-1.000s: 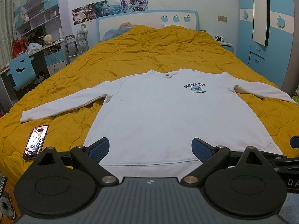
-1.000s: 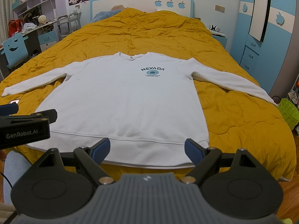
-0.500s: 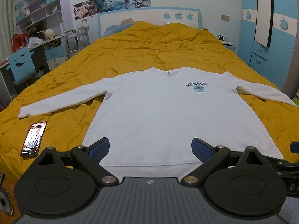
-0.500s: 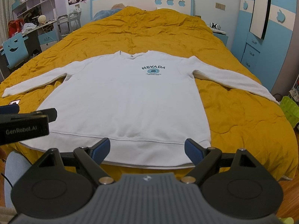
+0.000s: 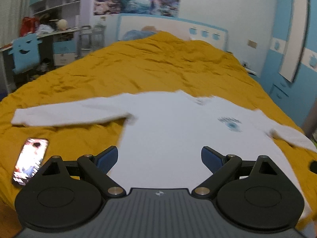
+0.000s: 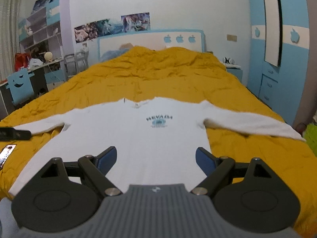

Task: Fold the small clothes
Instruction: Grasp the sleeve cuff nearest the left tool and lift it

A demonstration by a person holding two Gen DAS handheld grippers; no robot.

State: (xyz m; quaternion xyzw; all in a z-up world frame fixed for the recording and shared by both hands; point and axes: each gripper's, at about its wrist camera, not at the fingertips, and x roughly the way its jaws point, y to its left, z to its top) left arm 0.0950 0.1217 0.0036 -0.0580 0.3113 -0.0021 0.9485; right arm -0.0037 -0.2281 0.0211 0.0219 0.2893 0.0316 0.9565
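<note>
A white long-sleeved sweatshirt (image 5: 168, 127) (image 6: 142, 138) with a small blue chest print (image 6: 159, 120) lies flat, front up, on the yellow bedspread (image 5: 154, 69), both sleeves spread out sideways. My left gripper (image 5: 159, 159) hangs open over the lower left part of the shirt body, nothing between its blue pads. My right gripper (image 6: 156, 159) is open too, over the lower middle of the shirt, and holds nothing. The left sleeve (image 5: 65, 113) reaches toward the bed's left side; the right sleeve (image 6: 249, 124) runs to the right edge.
A phone (image 5: 29, 160) with a lit screen lies on the bedspread left of the shirt. A desk with a blue chair (image 5: 23, 53) and shelves stands to the left, a blue wardrobe (image 6: 281, 49) to the right. A green basket (image 6: 312, 136) sits beyond the bed's right edge.
Both grippers have moved forward over the shirt and tilted up; the hem has dropped out of view beneath them. The left view has swung left. Both stay open.
</note>
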